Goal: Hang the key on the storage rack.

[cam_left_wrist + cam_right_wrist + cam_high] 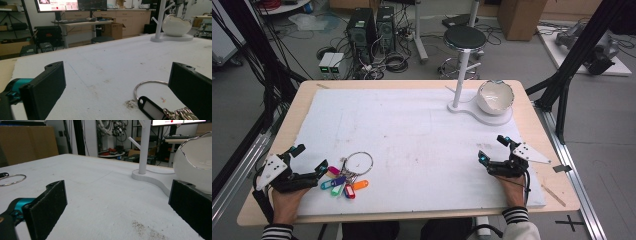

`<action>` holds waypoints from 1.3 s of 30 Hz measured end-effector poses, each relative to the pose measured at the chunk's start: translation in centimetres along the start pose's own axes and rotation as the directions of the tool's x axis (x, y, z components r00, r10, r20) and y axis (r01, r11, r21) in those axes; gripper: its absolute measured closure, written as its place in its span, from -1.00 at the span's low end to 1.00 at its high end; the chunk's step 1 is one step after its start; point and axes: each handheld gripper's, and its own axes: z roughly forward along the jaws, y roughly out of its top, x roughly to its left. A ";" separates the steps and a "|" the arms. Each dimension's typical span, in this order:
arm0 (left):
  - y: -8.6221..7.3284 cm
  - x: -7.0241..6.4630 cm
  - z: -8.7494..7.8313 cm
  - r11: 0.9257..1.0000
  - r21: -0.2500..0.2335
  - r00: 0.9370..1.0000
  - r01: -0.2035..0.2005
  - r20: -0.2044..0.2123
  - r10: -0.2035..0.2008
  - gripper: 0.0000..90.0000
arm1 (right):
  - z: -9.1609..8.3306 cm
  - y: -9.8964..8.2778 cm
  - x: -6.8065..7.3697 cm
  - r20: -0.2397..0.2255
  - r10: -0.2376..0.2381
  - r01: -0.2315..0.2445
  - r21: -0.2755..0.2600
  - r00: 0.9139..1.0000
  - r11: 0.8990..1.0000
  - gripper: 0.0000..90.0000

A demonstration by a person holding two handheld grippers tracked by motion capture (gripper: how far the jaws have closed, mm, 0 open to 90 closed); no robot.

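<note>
A big metal key ring [358, 163] with several coloured key tags [343, 183] lies on the white foam mat [412, 145], front left. My left gripper [310, 158] rests open just left of the tags, empty; in the left gripper view the key ring [147, 86] and a black tag [152, 108] lie close to its right jaw. My right gripper [493, 148] rests open at the front right, nothing between its jaws. A white stand with a post [460, 75] and an egg-shaped white bowl [494, 97] sits at the back right; the bowl [195, 162] looms near in the right gripper view.
The mat covers most of a wooden table [277, 145]. Behind the table stand a black stool [464, 39], computer towers [371, 27] and cables on the floor. Black frame posts [572, 65] rise at the right.
</note>
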 end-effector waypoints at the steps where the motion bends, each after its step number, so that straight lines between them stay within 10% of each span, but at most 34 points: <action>1: 0.0 -0.1 0.0 1.000 0.004 1.000 -0.003 -0.001 0.003 -0.96 | 0.0 0.0 -0.1 0.001 -0.004 0.004 -0.006 1.000 1.000 -0.97; 23: 0.4 0.4 0.4 0.999 0.028 0.999 0.031 0.012 -0.031 -0.96 | 0.0 0.0 -0.1 0.000 -0.001 0.001 -0.010 1.000 1.000 -0.97; 29: 3.4 1.2 1.4 0.998 0.066 0.999 -0.002 0.046 -0.001 -0.96 | 0.0 0.0 0.0 -0.003 -0.004 0.003 -0.012 1.000 1.000 -0.97; 39: 8.7 2.0 5.2 0.958 0.264 0.973 -0.116 0.222 0.056 -0.96 | 0.0 0.0 0.0 -0.001 -0.009 0.009 -0.013 1.000 1.000 -0.97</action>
